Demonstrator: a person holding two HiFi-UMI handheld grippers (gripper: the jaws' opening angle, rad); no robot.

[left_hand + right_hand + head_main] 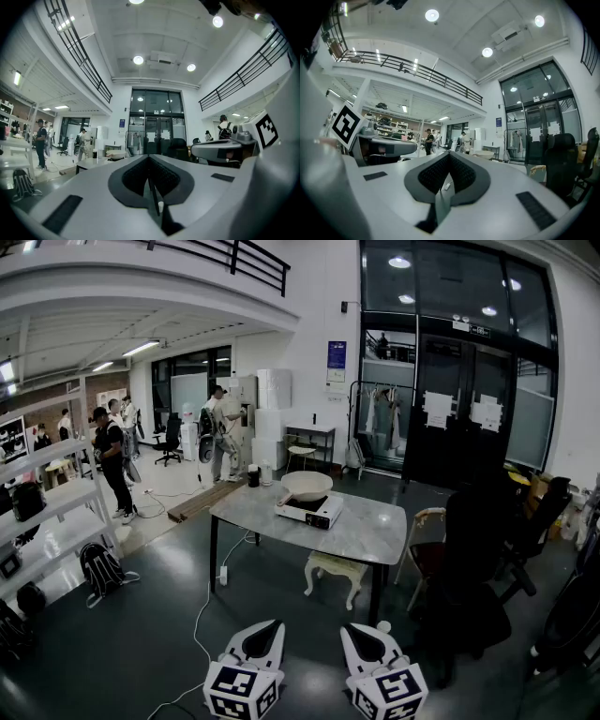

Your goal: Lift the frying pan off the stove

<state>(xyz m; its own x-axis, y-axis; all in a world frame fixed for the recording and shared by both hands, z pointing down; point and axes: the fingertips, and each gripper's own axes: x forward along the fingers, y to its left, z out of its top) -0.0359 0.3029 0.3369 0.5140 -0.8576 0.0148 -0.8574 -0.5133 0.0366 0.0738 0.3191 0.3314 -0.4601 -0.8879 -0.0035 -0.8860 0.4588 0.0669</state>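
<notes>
both clenched on nothing and far from the stove (311,511), the left gripper (267,629) and right gripper (359,634) probably needed to be opened before the frying pan (307,485) on it was grabbed.

— Where do we have our grippers?
— Low in front of us, side by side and apart: the left gripper (267,626) and the right gripper (359,630), both pointing forward.
— And our jaws?
— Pressed together on both, empty.
</notes>
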